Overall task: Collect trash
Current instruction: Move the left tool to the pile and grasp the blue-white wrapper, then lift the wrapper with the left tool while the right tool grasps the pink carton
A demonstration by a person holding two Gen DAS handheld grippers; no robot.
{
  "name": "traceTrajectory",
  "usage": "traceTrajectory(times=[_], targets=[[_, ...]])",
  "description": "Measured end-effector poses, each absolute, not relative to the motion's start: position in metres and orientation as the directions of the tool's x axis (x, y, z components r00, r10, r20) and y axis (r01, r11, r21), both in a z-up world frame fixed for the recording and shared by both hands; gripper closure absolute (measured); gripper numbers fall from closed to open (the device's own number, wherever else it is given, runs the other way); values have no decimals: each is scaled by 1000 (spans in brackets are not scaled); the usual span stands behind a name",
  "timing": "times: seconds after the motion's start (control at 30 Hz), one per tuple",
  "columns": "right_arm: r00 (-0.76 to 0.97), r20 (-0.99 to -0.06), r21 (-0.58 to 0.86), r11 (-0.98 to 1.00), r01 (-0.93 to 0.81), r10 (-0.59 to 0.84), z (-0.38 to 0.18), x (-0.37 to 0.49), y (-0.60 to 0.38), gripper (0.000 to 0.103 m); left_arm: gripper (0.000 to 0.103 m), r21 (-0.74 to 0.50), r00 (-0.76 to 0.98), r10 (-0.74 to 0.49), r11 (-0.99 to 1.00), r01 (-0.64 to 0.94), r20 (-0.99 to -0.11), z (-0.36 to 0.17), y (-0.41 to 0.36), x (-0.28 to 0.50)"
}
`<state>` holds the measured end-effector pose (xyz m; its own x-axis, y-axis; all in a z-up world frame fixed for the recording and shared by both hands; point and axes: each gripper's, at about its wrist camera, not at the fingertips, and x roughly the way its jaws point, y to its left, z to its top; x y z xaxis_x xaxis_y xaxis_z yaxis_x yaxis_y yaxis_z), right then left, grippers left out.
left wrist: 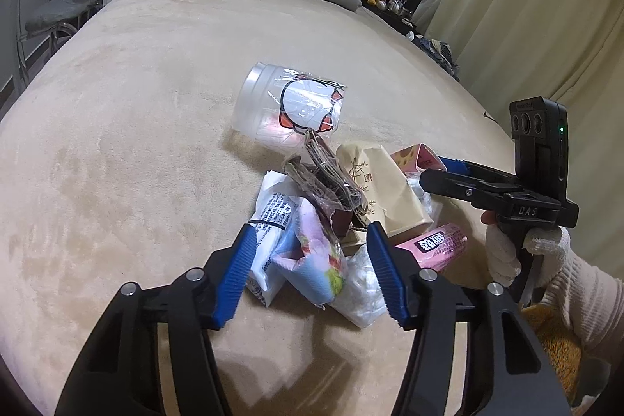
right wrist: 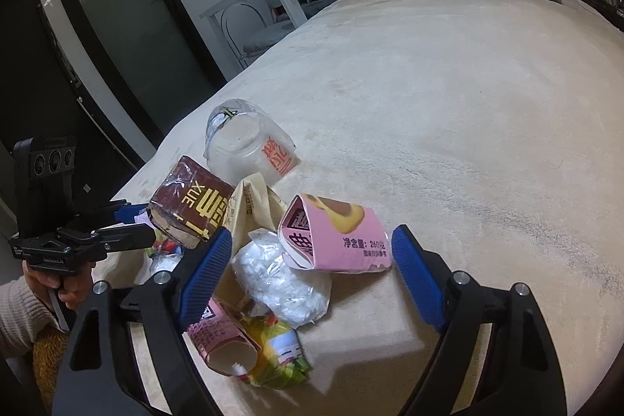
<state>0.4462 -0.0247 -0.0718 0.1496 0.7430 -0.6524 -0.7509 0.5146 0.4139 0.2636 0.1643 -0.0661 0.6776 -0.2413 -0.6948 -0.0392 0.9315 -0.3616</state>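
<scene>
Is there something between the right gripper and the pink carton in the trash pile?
Nothing visible does. The pink carton lies on the bed cover between the open fingers of the right gripper, which do not touch it.

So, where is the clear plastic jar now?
The jar lies on its side on the bed, at the far edge of the trash pile, just beyond the brown carton.

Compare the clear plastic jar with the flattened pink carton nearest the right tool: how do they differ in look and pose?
The plastic jar is see-through and rounded with red print; the pink carton is opaque, pink, with a yellow picture and black print. The jar keeps its full shape, while the carton is crushed nearly flat. The jar lies at the pile's far edge; the carton lies nearer, between the open fingers of the right tool. Both lie on their sides on the beige bedspread.
</scene>
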Motion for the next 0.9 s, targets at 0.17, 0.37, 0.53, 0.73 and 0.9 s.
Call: traceTrajectory(times=[0.17,0.37,0.53,0.73,0.9], targets=[[109,-645,468,503,-727,757,-80,458,-26,33,73,-324,680,-226,946,-18,-697,-63,160,269],[62,-618,535,478,-697,783,-78,466,-30,56,78,-291,689,-202,957,-14,-696,-59,155,267],[62,-593,542,455,-707,803,-71,464,-36,78,78,-262,699,-163,964,-36,-696,-55,150,262],[111,-605,498,484,-719,788,-67,467,-38,61,79,-237,715,-121,969,-64,-688,-48,139,250],[123,-635,459,501,-734,762,-66,482,-29,45,79,-242,726,-110,967,-79,-678,-44,135,246]])
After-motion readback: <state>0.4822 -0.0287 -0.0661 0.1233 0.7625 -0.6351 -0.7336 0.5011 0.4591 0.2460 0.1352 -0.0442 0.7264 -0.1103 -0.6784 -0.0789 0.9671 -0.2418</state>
